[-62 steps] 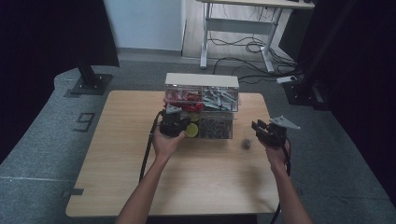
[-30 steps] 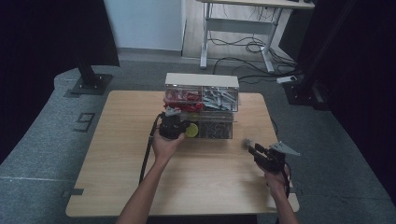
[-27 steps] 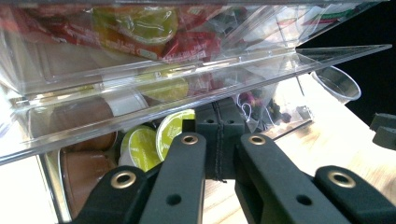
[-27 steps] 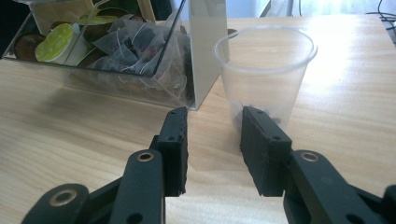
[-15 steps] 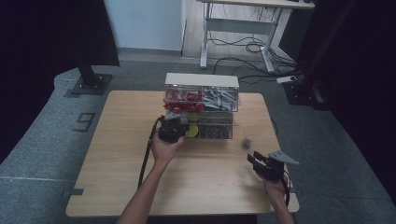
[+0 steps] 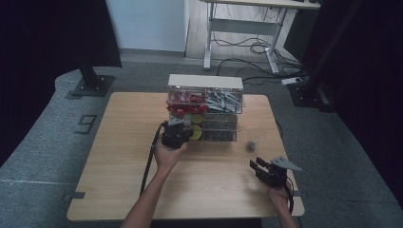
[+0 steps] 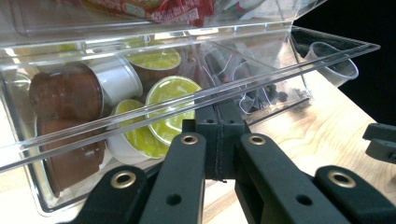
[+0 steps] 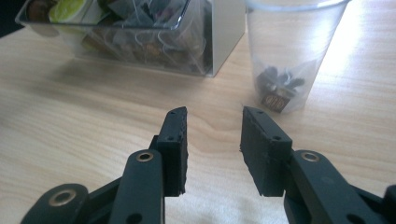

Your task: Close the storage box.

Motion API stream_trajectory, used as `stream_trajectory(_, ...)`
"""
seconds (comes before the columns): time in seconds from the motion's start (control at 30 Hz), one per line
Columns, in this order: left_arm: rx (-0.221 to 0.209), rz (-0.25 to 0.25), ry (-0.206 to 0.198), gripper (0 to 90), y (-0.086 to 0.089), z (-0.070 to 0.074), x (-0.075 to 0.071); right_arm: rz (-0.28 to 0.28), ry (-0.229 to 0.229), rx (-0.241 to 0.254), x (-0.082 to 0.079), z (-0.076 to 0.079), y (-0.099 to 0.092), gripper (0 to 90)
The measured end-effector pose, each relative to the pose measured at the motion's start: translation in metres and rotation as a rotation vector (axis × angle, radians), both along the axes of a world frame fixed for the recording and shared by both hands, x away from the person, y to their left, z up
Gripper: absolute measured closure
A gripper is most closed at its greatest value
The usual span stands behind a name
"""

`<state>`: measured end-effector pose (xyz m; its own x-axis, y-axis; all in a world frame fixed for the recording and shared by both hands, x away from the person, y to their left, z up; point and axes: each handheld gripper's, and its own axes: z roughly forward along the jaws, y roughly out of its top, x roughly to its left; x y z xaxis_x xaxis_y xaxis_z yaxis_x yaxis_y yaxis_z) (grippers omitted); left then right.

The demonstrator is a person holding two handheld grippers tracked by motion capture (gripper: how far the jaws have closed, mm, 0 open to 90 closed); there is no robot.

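We take the clear drawer organizer (image 6: pixel 205 108) at the far middle of the table (image 6: pixel 114 156) as our landmark. Our left claw (image 7: pixel 218 140) sits against the front of its lower drawer (image 7: pixel 154 116), clenched on the drawer's clear front lip; that drawer stands pulled out and holds green-lidded and brown-lidded capsules (image 7: pixel 169 105). Our right claw (image 8: pixel 212 140) is released, jaws apart with nothing between them, well to the right of the organizer and nearer the person. A clear plastic cup (image 8: pixel 292 51) stands upright on the table just right of the organizer, with a small dark item (image 8: pixel 279 88), possibly a tea bag, at its bottom. We judge that the step in hand is drawer handling after an item went into the cup. The next move probably calls for pushing the drawer straight in, or a further pick from it.
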<state>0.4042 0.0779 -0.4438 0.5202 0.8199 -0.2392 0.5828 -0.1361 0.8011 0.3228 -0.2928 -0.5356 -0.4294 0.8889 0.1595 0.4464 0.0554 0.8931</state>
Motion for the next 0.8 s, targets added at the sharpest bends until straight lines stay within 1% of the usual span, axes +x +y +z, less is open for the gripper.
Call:
stream_trajectory(0.03,-0.003,0.001,0.001,90.0,0.000,-0.002,-0.001,0.000,0.005,-0.007,-0.001,-0.002,0.000,61.2)
stream_trajectory(0.23,-0.005,0.004,0.015,90.0,0.002,-0.009,-0.003,0.005,0.017,-0.010,-0.004,-0.006,0.000,60.7)
stream_trajectory(0.4,-0.010,0.005,0.024,90.0,0.001,-0.013,-0.003,0.004,0.019,-0.011,-0.005,-0.006,0.000,60.6)
stream_trajectory(0.6,-0.003,0.007,0.031,90.0,0.000,-0.018,-0.004,0.007,0.025,-0.019,-0.005,-0.007,0.001,60.4)
stream_trajectory(0.8,-0.005,0.010,0.051,90.0,-0.001,-0.029,-0.002,-0.002,0.027,-0.026,-0.005,-0.009,0.001,60.3)
